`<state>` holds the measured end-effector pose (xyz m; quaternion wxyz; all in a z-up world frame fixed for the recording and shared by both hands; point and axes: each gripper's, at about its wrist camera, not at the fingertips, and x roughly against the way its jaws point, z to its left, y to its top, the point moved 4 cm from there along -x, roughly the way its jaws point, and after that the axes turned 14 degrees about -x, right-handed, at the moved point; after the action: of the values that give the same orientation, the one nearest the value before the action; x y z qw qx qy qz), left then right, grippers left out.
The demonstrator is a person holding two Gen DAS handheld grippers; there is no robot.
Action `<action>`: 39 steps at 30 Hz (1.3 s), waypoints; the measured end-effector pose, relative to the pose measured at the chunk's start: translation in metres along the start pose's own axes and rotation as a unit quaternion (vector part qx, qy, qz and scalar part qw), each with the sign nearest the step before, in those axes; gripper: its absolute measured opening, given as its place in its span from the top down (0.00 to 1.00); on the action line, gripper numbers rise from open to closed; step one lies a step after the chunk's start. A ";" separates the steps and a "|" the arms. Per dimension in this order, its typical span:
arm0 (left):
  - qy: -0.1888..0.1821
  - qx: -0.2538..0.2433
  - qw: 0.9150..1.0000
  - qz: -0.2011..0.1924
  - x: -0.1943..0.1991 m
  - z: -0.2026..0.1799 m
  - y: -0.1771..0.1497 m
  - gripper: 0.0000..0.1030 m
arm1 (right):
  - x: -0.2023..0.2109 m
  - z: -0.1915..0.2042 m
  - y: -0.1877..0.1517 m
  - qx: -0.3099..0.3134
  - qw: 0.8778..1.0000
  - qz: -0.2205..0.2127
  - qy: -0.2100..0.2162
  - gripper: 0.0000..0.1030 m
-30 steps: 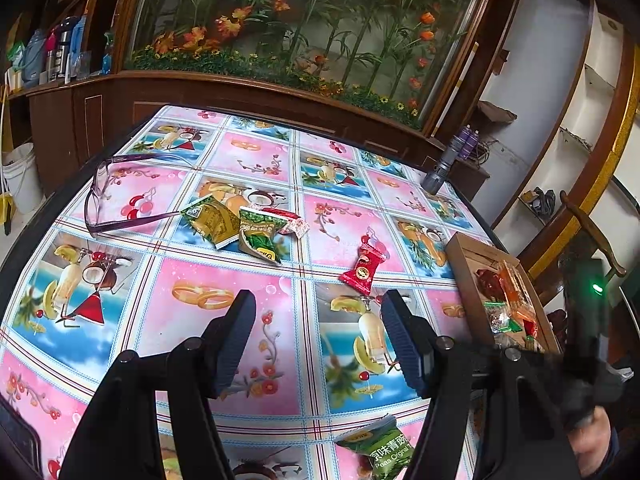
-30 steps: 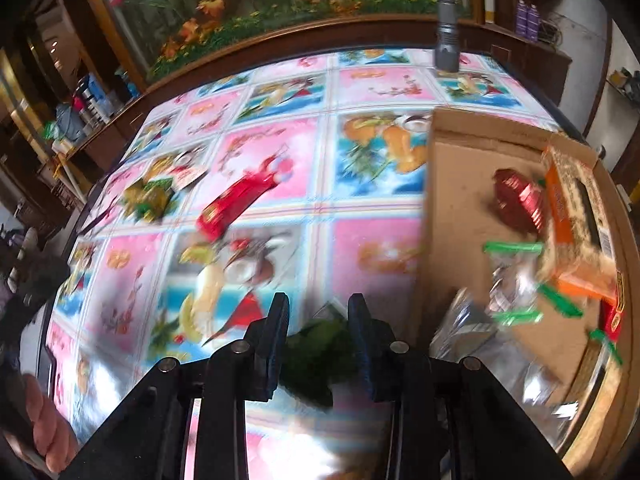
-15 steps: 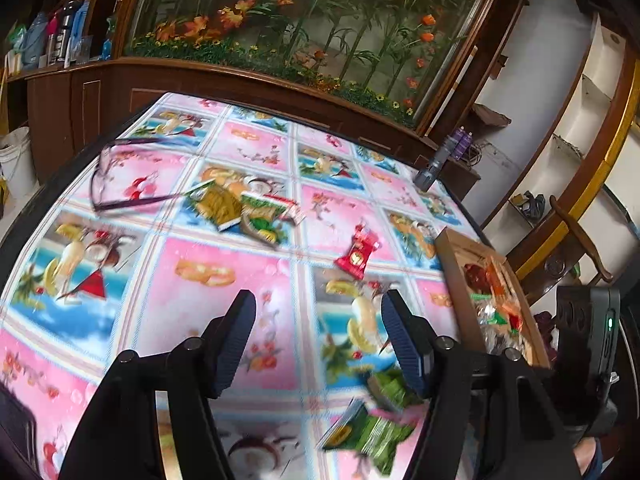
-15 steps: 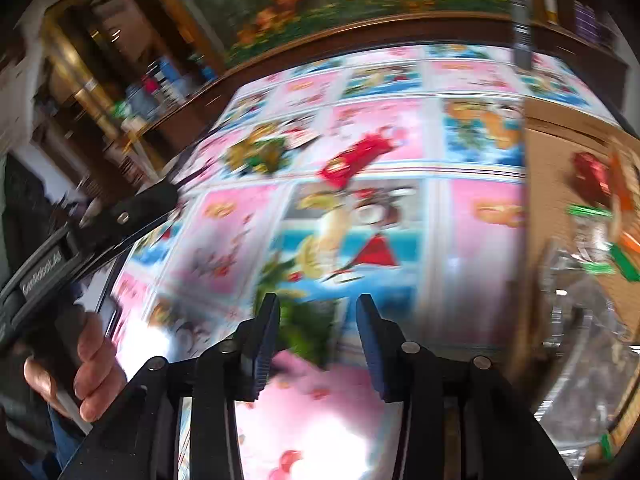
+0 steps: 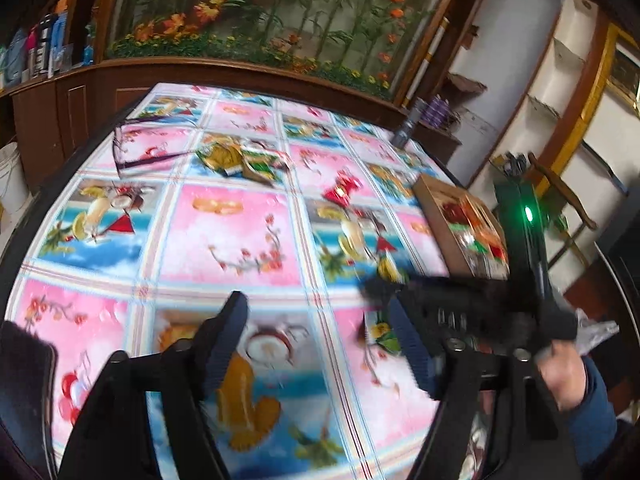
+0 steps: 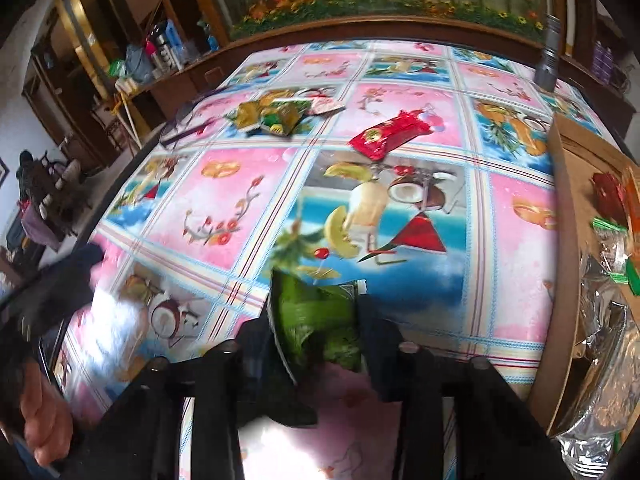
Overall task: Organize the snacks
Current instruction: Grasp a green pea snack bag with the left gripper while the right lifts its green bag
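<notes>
Patterned tablecloth [image 6: 472, 288] covered the table before a planter of flowers. Right gripper [image 6: 320, 320] pinched a green packet [image 6: 312, 320], its jaws having just been closing on it, left of the cardboard box [image 6: 568, 280]. Left gripper [image 5: 320, 344] hung spread and empty, its jaws having just been opening. Red packet [image 6: 386, 136] and a packet pile [image 6: 272, 118] lay farther off.
</notes>
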<state>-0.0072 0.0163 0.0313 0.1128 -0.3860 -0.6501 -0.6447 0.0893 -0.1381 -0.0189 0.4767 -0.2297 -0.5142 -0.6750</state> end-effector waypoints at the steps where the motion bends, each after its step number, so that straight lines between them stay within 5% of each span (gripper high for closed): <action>1: -0.004 -0.008 1.000 0.004 -0.001 -0.006 -0.002 0.27 | 0.001 -0.005 0.002 -0.008 1.000 -0.002 0.007 0.63; 5: -0.024 -0.051 0.998 0.029 -0.015 -0.042 -0.008 0.20 | 0.010 -0.018 0.006 -0.032 0.998 -0.028 0.040 0.63; 12: 0.006 -0.103 0.992 0.068 -0.046 -0.078 -0.013 0.20 | 0.029 -0.036 0.015 -0.058 0.993 -0.079 0.072 0.63; 14: 0.019 -0.107 0.990 0.088 -0.056 -0.079 -0.016 0.32 | 0.032 -0.037 0.016 -0.063 0.991 -0.080 0.081 0.63; 16: 0.016 -0.107 0.988 0.111 -0.066 -0.079 -0.021 0.56 | 0.035 -0.037 0.017 -0.068 0.990 -0.082 0.093 0.63; 17: 0.018 -0.105 0.987 0.118 -0.071 -0.079 -0.022 0.56 | 0.037 -0.036 0.017 -0.067 0.990 -0.083 0.097 0.63; 24: 0.070 -0.103 0.986 0.110 -0.090 -0.064 -0.004 0.61 | 0.042 -0.033 0.018 -0.064 0.988 -0.092 0.107 0.63; 29: 0.114 -0.041 0.987 0.102 -0.111 -0.024 0.026 0.65 | 0.042 -0.038 0.020 -0.071 0.988 -0.099 0.098 0.63; 39: 0.111 0.000 0.994 0.017 -0.088 -0.005 0.045 0.65 | 0.036 -0.040 0.033 -0.082 0.989 -0.100 0.072 0.63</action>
<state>0.0795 -0.0259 0.0092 0.1952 -0.3227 -0.6266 -0.6820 0.1099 -0.1901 0.0112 0.4216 -0.1662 -0.4423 -0.7740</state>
